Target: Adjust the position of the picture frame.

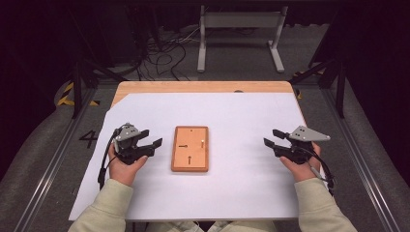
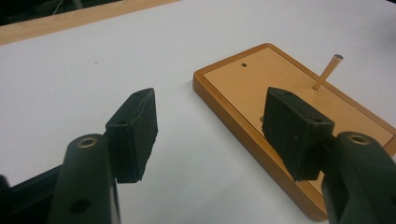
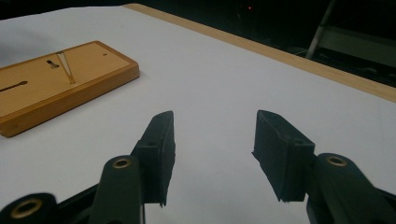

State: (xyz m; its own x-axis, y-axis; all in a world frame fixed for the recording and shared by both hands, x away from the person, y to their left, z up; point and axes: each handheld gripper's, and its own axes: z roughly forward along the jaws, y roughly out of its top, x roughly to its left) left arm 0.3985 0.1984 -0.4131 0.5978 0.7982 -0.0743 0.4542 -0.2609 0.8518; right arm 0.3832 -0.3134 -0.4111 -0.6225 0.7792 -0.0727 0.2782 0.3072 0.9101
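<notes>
Wooden board (image 1: 190, 149), perhaps one upright peg (image 2: 328, 71).

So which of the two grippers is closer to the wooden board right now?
The left gripper: its jaw tips nearly reach the wooden board, while the right gripper sits across a wider stretch of white sheet.

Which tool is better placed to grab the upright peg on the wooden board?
Left, probably. The left tool sits open right beside the board; the right tool is farther off. The peg stands just beyond the left tool.
</notes>
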